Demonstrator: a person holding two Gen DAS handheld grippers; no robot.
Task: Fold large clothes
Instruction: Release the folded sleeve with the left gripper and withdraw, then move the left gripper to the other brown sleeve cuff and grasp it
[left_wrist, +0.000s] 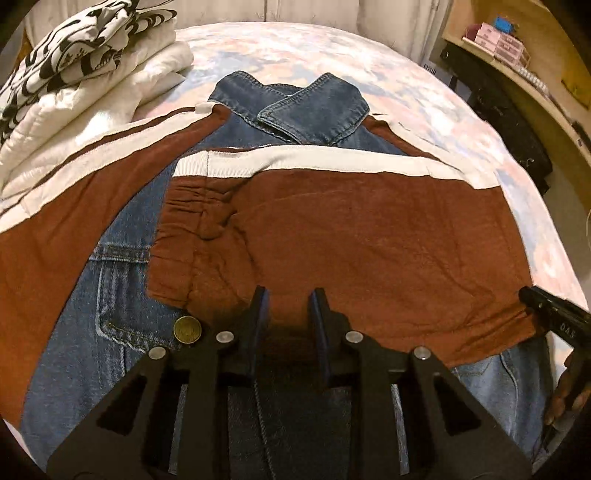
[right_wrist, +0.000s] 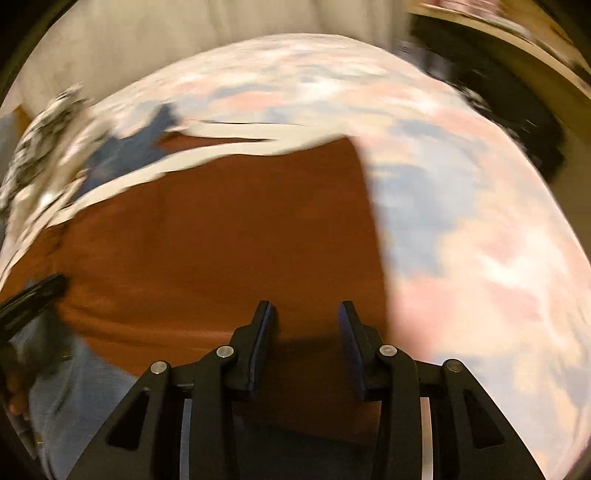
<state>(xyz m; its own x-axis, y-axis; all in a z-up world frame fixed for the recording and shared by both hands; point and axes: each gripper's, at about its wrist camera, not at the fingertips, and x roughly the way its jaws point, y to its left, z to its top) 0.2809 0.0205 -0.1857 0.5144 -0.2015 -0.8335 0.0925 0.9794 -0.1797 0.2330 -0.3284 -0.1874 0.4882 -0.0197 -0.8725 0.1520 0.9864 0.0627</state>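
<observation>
1. Jacket: denim body with rust-brown sleeves banded in cream, lying flat on the floral bedspread. Collar points to the far end of the bed; long axis runs from the near hem away to the collar.
2. Right sleeve: folded across the chest, cuff towards the viewer's left. Left sleeve is not yet folded and trails out to the side.
3. Handling, judged: denim heavy and fairly stiff, sleeves soft and limp; not slippery, not fragile. Best taken at cuff, shoulder seam or hem corners.
4. Left gripper: jaws narrowly parted above the folded sleeve's near edge, pinching nothing.
5. Right gripper: jaws spread, empty, over brown cloth; view blurred.
6. Beyond: folded bedding, shelf.
</observation>
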